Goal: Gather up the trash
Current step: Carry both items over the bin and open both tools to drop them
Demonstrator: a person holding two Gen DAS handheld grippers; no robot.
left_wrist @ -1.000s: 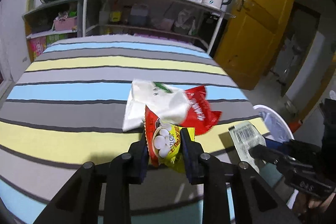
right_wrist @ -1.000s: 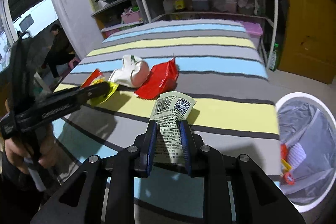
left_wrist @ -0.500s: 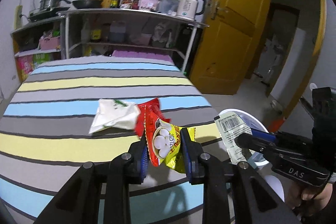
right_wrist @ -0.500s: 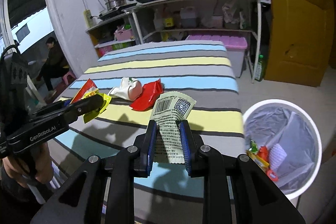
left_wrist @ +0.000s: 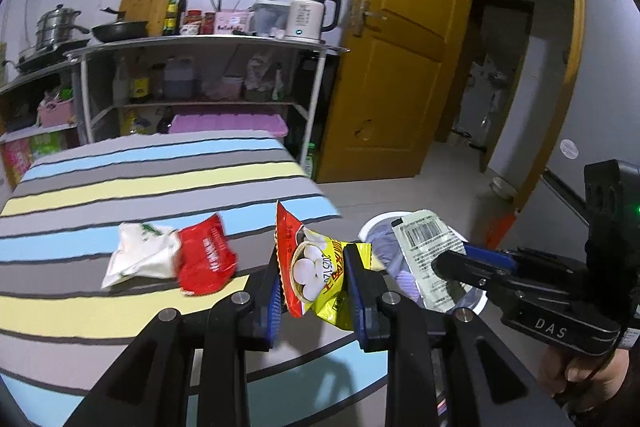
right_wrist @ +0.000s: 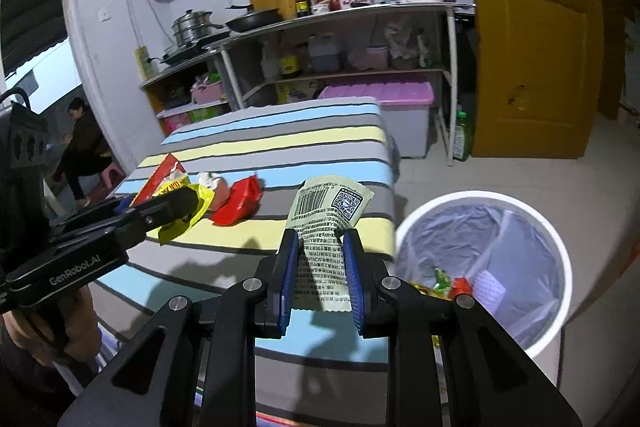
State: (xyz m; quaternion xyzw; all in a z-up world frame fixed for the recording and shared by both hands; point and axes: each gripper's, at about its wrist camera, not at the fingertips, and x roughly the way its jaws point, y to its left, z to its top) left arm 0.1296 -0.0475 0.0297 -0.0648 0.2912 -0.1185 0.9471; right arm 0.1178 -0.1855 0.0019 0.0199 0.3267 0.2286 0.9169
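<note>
Both grippers are loaded: the right gripper (right_wrist: 320, 267), clamped on the pale barcode wrapper (right_wrist: 328, 223), sits nearer the white bin (right_wrist: 556, 247), while the left gripper (left_wrist: 312, 287) pinches the red-yellow snack packet (left_wrist: 316, 267) farther from the bin, over the bench (left_wrist: 120, 187).

Left tool (left_wrist: 314, 285) clamped on a red-and-yellow snack wrapper (left_wrist: 316, 269), held upright above the striped bench (left_wrist: 120, 187) edge. Right tool (left_wrist: 460, 263) at right grips a pale barcode wrapper (left_wrist: 430, 247) over the white bin (left_wrist: 380, 223). A white wrapper (left_wrist: 138, 253) and a red wrapper (left_wrist: 206, 255) lie touching on the bench.
</note>
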